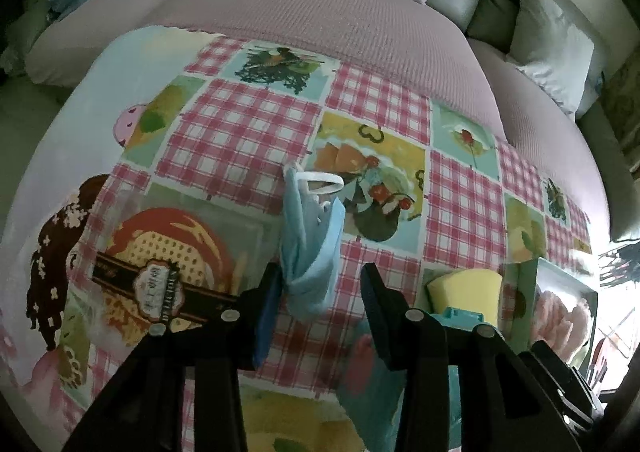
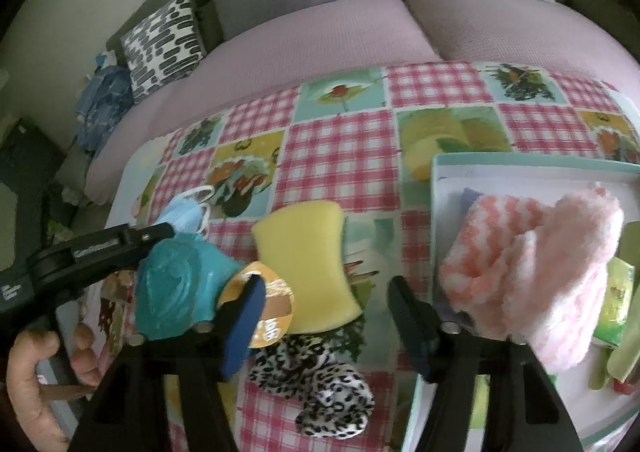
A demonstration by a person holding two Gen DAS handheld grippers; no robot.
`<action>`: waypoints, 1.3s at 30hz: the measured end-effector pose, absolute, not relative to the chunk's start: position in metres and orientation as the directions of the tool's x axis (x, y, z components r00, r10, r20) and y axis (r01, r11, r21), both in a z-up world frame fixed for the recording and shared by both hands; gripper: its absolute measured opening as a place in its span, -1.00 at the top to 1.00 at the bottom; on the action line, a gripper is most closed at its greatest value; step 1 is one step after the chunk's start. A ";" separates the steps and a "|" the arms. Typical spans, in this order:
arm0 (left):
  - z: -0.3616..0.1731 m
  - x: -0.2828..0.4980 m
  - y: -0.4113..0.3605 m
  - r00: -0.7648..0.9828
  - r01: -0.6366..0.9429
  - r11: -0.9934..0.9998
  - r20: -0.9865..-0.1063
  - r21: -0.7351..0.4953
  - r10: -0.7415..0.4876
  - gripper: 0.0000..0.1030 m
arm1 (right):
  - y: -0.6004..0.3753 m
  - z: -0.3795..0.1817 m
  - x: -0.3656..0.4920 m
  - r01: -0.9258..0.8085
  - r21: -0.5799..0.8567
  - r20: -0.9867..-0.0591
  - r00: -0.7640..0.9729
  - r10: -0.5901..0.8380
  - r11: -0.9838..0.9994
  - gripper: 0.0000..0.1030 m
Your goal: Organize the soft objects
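A crumpled light-blue face mask (image 1: 310,248) with white ear loops lies on the patchwork tablecloth (image 1: 248,132). It sits between the fingers of my left gripper (image 1: 320,276), which is open. The mask rests against the left pad, and a gap separates it from the right pad. The right wrist view shows the same mask (image 2: 184,212) at the left gripper's tip (image 2: 168,230). My right gripper (image 2: 326,288) is open over a yellow sponge (image 2: 312,264) that lies flat on the cloth, untouched by the pads.
A teal soft item (image 2: 180,284) with a round orange label lies left of the sponge, a leopard-print fabric piece (image 2: 324,396) nearer me. At the right a mint-rimmed box (image 2: 436,180) holds fluffy pink cloth (image 2: 532,264) and a green packet (image 2: 616,300). A pink-covered sofa (image 2: 320,36) stands behind. A hand (image 2: 36,372) grips the left tool.
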State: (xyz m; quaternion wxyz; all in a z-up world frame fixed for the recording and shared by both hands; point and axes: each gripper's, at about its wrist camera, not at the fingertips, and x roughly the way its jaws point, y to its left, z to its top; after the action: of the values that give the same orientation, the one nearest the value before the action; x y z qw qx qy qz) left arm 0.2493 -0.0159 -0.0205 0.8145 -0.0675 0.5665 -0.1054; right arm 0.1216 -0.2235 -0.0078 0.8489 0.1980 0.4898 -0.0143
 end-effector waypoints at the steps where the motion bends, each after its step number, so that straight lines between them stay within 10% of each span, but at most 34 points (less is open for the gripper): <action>1: -0.022 0.250 -0.016 0.328 0.097 0.967 -0.910 -0.234 -0.253 0.23 | -0.221 -0.009 0.122 0.207 0.329 -0.836 0.517 0.183 0.921 -0.19; 12: -0.030 0.253 -0.011 0.336 0.071 0.961 -0.900 -0.268 -0.276 0.78 | -0.214 -0.014 0.119 0.185 0.358 -0.835 0.502 0.225 0.915 -0.13; 39: 0.008 0.237 0.001 0.440 0.061 0.967 -0.863 -0.248 -0.249 0.79 | -0.197 -0.023 0.119 0.117 0.404 -0.826 0.472 0.308 0.907 -0.11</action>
State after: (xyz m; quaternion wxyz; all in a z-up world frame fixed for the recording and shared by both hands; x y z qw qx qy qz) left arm 0.2372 0.0008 0.0080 0.8436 -0.0902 0.5213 -0.0920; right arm 0.1185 -0.1971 -0.0226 0.8322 0.2078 0.5108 0.0573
